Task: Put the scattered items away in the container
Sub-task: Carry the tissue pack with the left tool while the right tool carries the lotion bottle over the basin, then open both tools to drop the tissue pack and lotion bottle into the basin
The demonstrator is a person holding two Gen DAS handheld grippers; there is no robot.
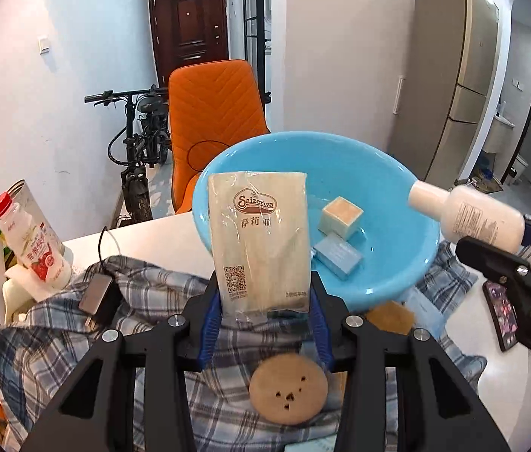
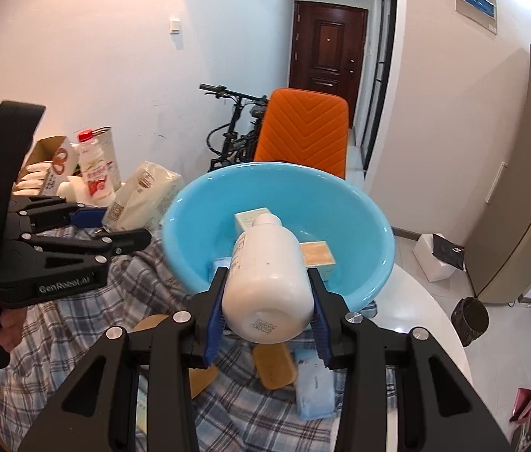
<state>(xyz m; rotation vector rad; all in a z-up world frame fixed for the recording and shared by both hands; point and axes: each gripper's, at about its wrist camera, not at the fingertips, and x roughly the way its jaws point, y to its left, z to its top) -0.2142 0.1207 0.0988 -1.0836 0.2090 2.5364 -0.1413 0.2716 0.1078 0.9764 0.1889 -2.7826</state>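
Blue basin (image 1: 397,263) sits just ahead of both tools: my left gripper (image 1: 265,314) clamps the napkin pack (image 1: 260,241), my right gripper (image 2: 267,314) the white bottle (image 2: 265,278).

Home hallway — front door (image 2: 327,51), bicycle (image 2: 233,139), fridge (image 1: 453,86).

An orange chair (image 1: 215,120) stands against the white table (image 2: 431,309). Behind the chair: a bicycle (image 1: 138,150) against the white wall, and a dark brown door (image 2: 327,43). Right of the chair: a tall beige cabinet (image 1: 450,86), with pale floor tiles below it.
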